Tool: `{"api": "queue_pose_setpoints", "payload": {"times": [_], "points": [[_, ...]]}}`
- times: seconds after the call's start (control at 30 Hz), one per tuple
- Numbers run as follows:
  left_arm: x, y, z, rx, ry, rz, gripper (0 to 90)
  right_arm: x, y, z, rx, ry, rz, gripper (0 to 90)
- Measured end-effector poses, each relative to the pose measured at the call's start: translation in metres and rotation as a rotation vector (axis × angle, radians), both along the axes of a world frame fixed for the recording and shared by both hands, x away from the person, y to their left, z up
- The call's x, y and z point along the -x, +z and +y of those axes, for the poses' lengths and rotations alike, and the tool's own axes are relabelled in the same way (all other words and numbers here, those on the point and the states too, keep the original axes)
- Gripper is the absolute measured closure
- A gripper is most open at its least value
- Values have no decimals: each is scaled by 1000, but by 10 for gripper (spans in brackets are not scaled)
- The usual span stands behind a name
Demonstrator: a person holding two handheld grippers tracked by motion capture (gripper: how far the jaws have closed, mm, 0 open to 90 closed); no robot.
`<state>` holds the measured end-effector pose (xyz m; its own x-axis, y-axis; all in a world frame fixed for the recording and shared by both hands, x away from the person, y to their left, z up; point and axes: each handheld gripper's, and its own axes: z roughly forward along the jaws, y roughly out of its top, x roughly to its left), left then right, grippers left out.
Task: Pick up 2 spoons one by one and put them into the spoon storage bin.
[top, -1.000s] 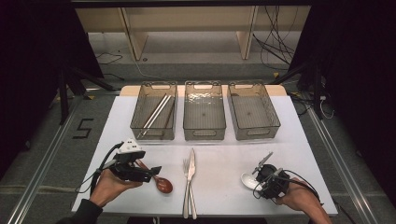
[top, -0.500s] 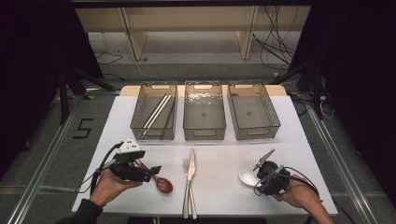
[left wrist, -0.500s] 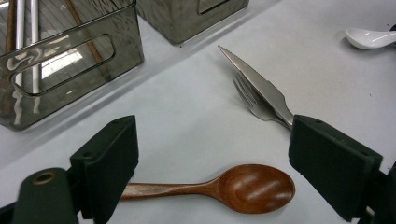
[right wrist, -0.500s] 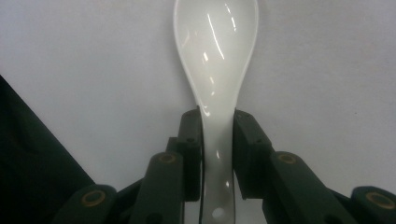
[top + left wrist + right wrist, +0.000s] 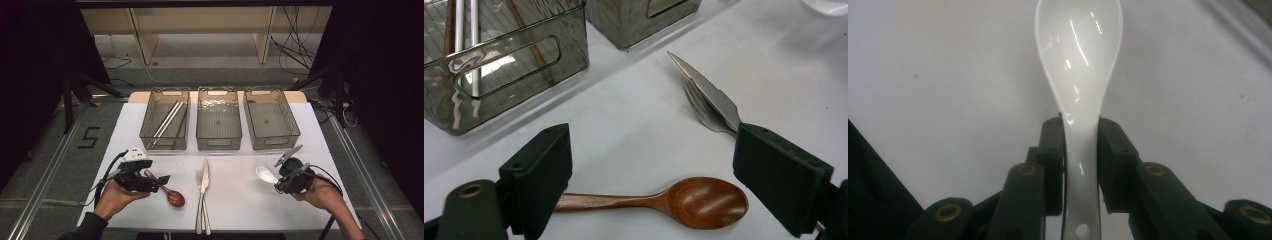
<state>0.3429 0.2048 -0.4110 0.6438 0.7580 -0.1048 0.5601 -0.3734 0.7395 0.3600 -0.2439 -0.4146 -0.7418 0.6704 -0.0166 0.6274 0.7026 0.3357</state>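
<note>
lab-style recording bay: black curtains [image 5: 30, 75], loose floor cables [image 5: 295, 50], floor marking "5" [image 5: 89, 137], white table [image 5: 240, 200].

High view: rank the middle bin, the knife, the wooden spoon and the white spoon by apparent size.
1. Middle bin
2. Knife
3. Wooden spoon, partly hidden by the left gripper
4. White spoon, handle hidden in the right gripper; ranking of the spoons unsure.

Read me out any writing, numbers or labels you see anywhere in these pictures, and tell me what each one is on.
"5": a large dark figure marked on the grey floor left of the white table, in the high view.
No other text is readable: the three clear bins, the cutlery and both grippers carry no legible words or labels.
</note>
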Motion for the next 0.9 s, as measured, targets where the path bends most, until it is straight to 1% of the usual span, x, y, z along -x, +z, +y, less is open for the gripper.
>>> {"api": "queue_pose_setpoints", "payload": {"times": [0.2, 0.27, 0.43, 0.53, 0.67, 0.8, 0.9], "points": [[0, 0, 2, 3, 8, 2, 154, -18, 18, 14, -32, 18, -40, 753], [0, 0, 3, 4, 10, 1, 153, -22, 22, 19, -36, 22, -53, 753], [0, 0, 4, -3, 8, -1, 154, -34, 30, 31, -52, 26, -49, 753], [0, 0, 4, -4, 9, -1, 154, -42, 36, 38, -57, 33, -54, 754], [0, 0, 5, -4, 9, -2, 154, -55, 44, 48, -68, 29, -61, 753], [0, 0, 5, 8, 3, 2, 154, -67, 51, 57, -70, 27, -75, 753], [0, 0, 5, 5, 8, -1, 154, -75, 54, 64, -74, 23, -86, 753]]}}
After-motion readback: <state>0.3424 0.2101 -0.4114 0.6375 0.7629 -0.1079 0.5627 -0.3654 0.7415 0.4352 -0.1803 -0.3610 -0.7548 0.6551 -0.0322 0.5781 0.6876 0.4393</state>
